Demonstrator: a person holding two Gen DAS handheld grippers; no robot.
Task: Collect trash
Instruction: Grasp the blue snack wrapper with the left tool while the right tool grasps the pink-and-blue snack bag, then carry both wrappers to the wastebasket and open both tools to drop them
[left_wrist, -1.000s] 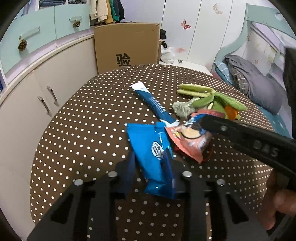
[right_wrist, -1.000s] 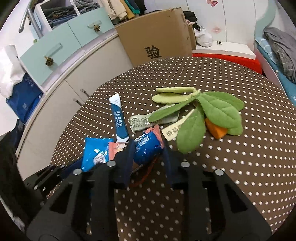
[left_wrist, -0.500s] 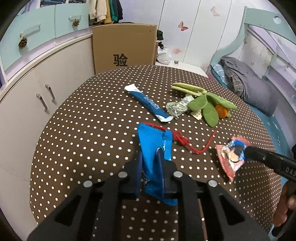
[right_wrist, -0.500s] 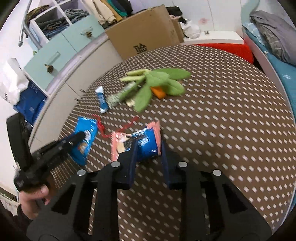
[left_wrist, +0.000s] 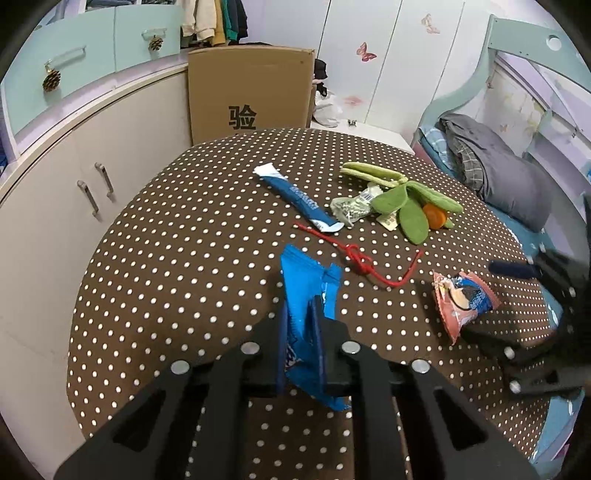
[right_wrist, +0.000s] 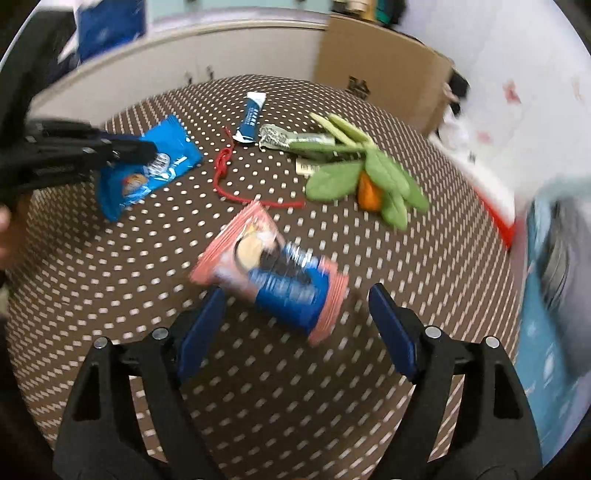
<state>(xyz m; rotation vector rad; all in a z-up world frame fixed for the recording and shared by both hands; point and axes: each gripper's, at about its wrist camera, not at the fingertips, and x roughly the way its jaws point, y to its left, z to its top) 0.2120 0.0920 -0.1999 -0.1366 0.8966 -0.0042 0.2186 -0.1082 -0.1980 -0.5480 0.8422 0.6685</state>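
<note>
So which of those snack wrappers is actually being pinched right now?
The plain blue wrapper, clamped in the left gripper. The pink-and-blue one lies loose on the table between the right gripper's open jaws.

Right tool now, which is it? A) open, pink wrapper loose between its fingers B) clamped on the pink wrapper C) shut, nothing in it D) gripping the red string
A: the right tool stands wide open, neither pad pressing the pink wrapper, which lies between its fingers.

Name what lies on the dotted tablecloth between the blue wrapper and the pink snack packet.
A knotted red string lies between the blue wrapper, pinched in the left gripper, and the pink snack packet. The left wrist view shows this best.
</note>
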